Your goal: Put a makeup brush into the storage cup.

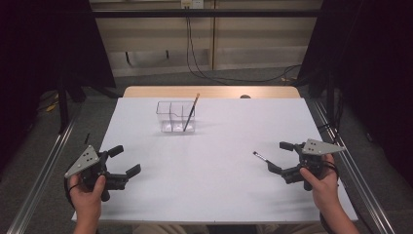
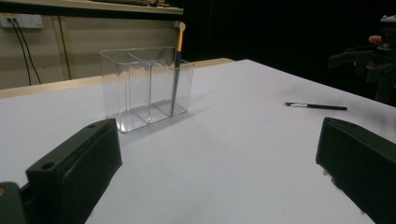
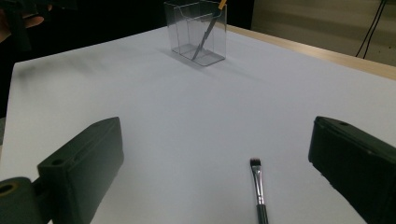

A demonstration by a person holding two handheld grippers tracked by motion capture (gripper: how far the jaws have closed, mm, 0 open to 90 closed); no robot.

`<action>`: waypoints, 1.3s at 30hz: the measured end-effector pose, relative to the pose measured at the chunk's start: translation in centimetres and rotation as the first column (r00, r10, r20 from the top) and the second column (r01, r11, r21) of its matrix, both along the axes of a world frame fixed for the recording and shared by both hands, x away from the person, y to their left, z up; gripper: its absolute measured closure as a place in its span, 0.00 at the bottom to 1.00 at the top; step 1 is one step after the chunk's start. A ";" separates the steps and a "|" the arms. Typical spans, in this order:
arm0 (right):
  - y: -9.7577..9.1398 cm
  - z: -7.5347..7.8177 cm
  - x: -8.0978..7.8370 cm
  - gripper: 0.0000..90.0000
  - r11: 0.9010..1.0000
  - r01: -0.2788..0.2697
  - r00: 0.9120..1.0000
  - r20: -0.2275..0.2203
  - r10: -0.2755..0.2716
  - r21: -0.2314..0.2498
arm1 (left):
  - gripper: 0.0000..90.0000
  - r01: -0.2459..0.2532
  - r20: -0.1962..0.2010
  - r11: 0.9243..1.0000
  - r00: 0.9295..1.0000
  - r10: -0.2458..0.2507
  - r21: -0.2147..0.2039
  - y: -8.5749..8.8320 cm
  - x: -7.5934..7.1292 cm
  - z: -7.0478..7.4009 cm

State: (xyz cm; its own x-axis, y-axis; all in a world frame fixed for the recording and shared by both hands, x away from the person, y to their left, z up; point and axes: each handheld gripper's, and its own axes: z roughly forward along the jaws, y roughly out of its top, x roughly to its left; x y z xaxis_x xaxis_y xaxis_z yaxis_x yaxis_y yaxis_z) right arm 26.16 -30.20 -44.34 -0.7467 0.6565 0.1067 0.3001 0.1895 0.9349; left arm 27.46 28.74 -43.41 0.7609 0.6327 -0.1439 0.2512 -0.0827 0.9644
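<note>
Both the left gripper [image 1: 125, 161] and right gripper [image 1: 278, 156] are sitting with jaws spread wide, gripping nothing. A small makeup brush [image 3: 258, 192] is lying flat between the right one's jaws, nothing blocking it. Well away, an orange-handled brush [image 1: 190, 113] is leaning inside the clear plastic organizer [image 1: 168, 114].

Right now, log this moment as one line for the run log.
left gripper: open, empty | right gripper: open, at small brush lying flat on table | clear organizer: holds one long brush, leaning

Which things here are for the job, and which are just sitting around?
For the job:
- small black brush lying flat on the table, between the open jaws of the right gripper
- clear organizer, with an orange-handled brush leaning inside

Just around:
- left gripper, open, holding nothing
- cables behind the table
</note>
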 end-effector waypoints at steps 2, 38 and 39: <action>0.1 -0.1 0.2 0.03 1.000 -0.001 1.000 -0.007 0.001 -0.004 | 0.00 0.001 0.003 1.000 1.000 -0.001 0.008 0.0 -0.1 0.0; 0.3 -0.6 2.9 0.04 0.983 -0.007 0.984 -0.176 -0.026 -0.184 | 0.00 0.007 -0.005 1.000 1.000 -0.007 0.023 -0.1 -0.3 0.0; 0.3 -0.6 3.0 0.04 0.981 -0.012 0.984 -0.179 -0.024 -0.192 | 0.00 0.007 -0.006 1.000 1.000 -0.006 0.026 -0.1 -0.4 0.0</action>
State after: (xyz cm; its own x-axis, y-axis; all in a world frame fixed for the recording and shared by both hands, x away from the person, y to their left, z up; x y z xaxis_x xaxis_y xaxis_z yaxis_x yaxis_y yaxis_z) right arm 29.12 -29.86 -44.90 -0.7227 0.6823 0.1104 0.4617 0.3577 0.8117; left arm 27.11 28.66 -43.43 0.7642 0.6314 -0.1319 0.2562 -0.1094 0.9604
